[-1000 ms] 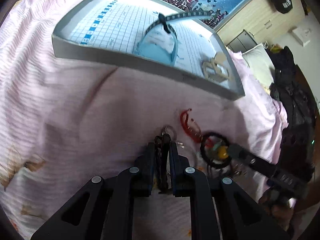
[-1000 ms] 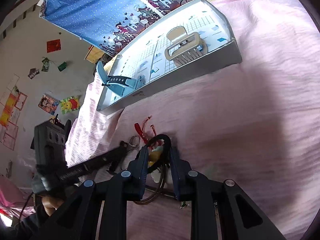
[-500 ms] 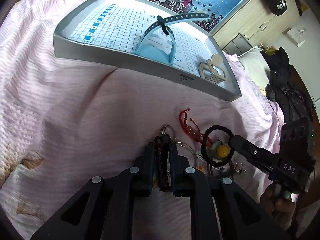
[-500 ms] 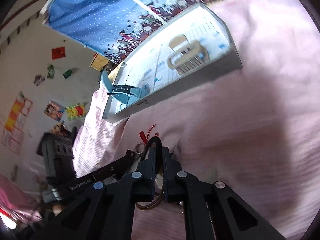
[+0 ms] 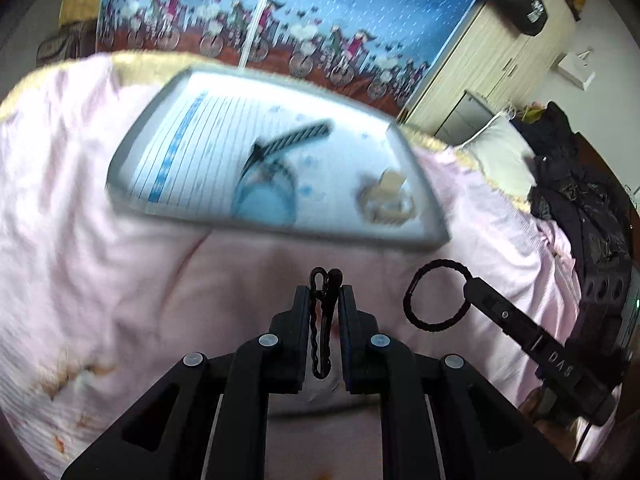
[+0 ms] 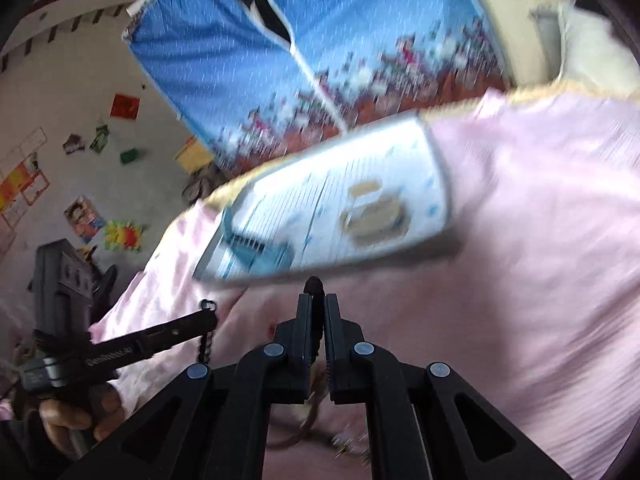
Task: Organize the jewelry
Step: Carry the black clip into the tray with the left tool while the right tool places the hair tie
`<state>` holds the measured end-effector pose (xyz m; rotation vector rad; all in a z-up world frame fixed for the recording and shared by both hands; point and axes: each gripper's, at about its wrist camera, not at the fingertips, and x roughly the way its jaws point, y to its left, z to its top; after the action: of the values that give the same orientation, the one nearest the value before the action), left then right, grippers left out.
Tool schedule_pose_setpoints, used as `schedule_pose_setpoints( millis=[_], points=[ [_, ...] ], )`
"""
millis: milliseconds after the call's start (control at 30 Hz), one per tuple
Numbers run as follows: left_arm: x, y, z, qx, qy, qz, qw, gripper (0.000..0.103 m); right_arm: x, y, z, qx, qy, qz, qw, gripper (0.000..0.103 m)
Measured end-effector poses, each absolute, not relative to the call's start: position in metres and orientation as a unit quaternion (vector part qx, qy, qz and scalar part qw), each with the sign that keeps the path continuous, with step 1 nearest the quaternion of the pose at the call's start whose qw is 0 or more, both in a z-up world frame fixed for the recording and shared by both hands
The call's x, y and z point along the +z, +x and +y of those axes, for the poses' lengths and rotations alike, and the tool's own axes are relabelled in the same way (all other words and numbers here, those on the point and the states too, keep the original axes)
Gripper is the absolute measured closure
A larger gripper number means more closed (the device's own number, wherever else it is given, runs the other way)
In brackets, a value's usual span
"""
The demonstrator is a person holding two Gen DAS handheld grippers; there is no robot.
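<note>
My left gripper (image 5: 325,294) is shut on a dark wavy hair clip (image 5: 320,332), held above the pink bedspread. To its right, my right gripper (image 5: 470,284) holds a black hair tie (image 5: 414,312) that hangs as an open ring. In the right wrist view the right gripper (image 6: 314,300) is shut, with the hair tie (image 6: 313,283) poking out above its tips. The left gripper (image 6: 210,316) shows at the left, the clip (image 6: 203,342) dangling. Ahead lies the grey tray (image 5: 280,228) with a blue watch (image 5: 264,200) and a beige claw clip (image 5: 386,200).
The pink bedspread (image 5: 120,280) covers the bed. A blue patterned curtain (image 5: 320,8) hangs behind the tray, with a wooden cabinet (image 5: 500,52), a pillow (image 5: 500,148) and dark clothes (image 5: 580,200) at the right. A brown cord (image 6: 308,428) lies under the right gripper.
Both grippers have lifted off the bed with the clip and the hair tie. The red bracelet and other loose pieces have dropped out of the left view. The tray looks blurred.
</note>
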<state>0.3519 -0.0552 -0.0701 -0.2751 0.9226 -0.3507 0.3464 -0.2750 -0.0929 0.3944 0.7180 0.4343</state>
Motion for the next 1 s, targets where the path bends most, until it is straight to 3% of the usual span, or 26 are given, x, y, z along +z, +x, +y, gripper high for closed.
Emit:
schedule_pose_setpoints(
  millis=[300, 900, 1000],
  points=[
    [-0.056, 0.41, -0.102, -0.155, -0.136, 0.412, 0.888, 0.092, -0.084, 0.385, -0.304, 0.138, 0.19, 0.262, 0.936, 0.097],
    [-0.112, 0.455, -0.128, -0.145, -0.098, 0.444, 0.879, 0.092, -0.109, 0.421, -0.302, 0.129, 0.153, 0.312, 0.929, 0.096],
    [-0.108, 0.455, -0.129, -0.14, -0.09, 0.445, 0.88, 0.086, -0.11, 0.422, -0.304, 0.127, 0.152, 0.318, 0.927, 0.096]
  ],
)
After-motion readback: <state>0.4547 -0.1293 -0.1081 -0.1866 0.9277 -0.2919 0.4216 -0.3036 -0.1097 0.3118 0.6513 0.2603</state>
